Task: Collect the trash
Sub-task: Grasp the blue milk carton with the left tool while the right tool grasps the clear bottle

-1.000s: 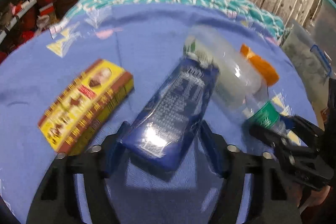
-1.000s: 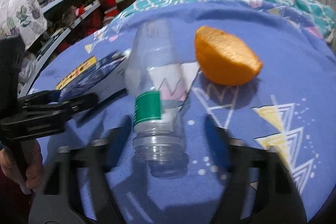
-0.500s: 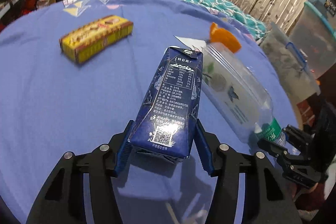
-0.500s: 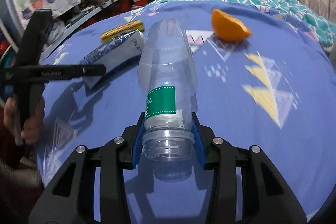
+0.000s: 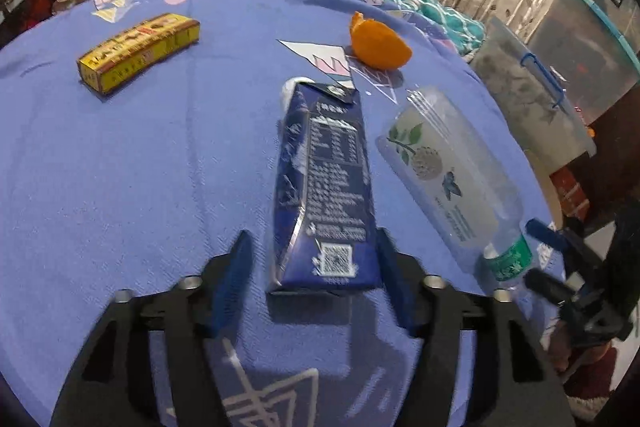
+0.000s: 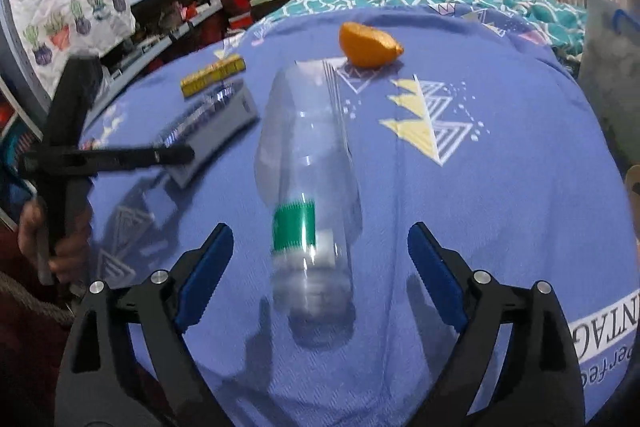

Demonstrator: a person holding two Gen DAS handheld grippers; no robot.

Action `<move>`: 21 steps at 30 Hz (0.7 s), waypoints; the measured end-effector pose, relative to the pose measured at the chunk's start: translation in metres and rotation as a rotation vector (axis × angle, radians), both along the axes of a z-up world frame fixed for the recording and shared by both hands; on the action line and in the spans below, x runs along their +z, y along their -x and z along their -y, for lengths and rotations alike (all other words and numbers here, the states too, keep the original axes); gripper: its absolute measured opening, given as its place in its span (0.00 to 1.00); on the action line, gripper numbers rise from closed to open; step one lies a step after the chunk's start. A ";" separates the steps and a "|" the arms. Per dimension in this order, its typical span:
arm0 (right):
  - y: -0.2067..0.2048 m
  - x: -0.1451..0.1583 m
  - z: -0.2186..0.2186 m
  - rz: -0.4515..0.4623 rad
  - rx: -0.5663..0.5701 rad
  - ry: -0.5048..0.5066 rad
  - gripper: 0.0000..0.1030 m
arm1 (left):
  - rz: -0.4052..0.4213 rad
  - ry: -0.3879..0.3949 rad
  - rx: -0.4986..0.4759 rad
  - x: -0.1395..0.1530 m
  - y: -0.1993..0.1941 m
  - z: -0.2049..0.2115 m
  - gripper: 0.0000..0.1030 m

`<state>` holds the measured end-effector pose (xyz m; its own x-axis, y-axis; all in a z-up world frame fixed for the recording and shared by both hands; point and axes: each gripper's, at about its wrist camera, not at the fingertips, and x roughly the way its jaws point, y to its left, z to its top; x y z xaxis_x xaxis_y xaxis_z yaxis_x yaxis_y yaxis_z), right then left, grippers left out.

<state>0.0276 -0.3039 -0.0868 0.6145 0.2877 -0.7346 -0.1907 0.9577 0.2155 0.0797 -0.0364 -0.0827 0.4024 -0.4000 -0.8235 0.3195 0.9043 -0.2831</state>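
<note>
Both grippers opening wide: left gripper point(image 5: 312, 281) around the blue carton point(image 5: 324, 187), right gripper point(image 6: 320, 275) around the clear bottle point(image 6: 308, 195), neither pinched, near the bed's point(image 6: 500, 227) front edge.

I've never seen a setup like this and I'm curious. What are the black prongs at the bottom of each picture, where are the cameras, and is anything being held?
There is no robot here. A person holds a two-fingered tool in each hand, and a fisheye camera on each tool looks forward along its fingers. The black prongs with blue pads are those fingers.

One picture is from the left tool, the other from the right tool. Each also shows the other tool off to one side.

On the blue cloth lie a dark blue carton, a clear bottle, a yellow box and an orange piece.

Neither tool grips anything. The carton sits between the left fingers and the bottle between the right ones, but both sets of jaws are opening, and the right pads stand well clear of the bottle.
</note>
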 end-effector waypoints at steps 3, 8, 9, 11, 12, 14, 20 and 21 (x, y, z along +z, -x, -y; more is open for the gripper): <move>-0.028 0.006 -0.008 -0.022 0.016 -0.011 0.89 | 0.015 -0.020 -0.003 0.003 -0.003 0.005 0.78; -0.077 -0.004 -0.032 -0.116 0.082 0.027 0.89 | 0.027 -0.084 -0.039 -0.002 -0.011 0.019 0.84; -0.085 -0.008 -0.035 -0.137 0.086 0.049 0.89 | 0.021 -0.095 -0.049 -0.005 -0.014 0.023 0.78; -0.100 -0.020 -0.042 -0.192 0.109 0.063 0.81 | 0.037 -0.118 -0.059 -0.008 -0.014 0.028 0.57; -0.107 -0.028 -0.044 -0.234 0.124 0.060 0.61 | 0.053 -0.144 -0.075 -0.008 -0.014 0.033 0.46; -0.105 -0.029 -0.042 -0.229 0.124 0.032 0.62 | 0.042 -0.125 -0.096 -0.008 -0.013 0.037 0.46; -0.075 -0.015 -0.005 -0.158 0.061 -0.104 0.62 | -0.011 -0.011 -0.162 -0.004 -0.013 0.058 0.45; -0.070 -0.012 0.006 -0.142 0.037 -0.125 0.62 | -0.030 0.025 -0.184 -0.001 -0.015 0.067 0.45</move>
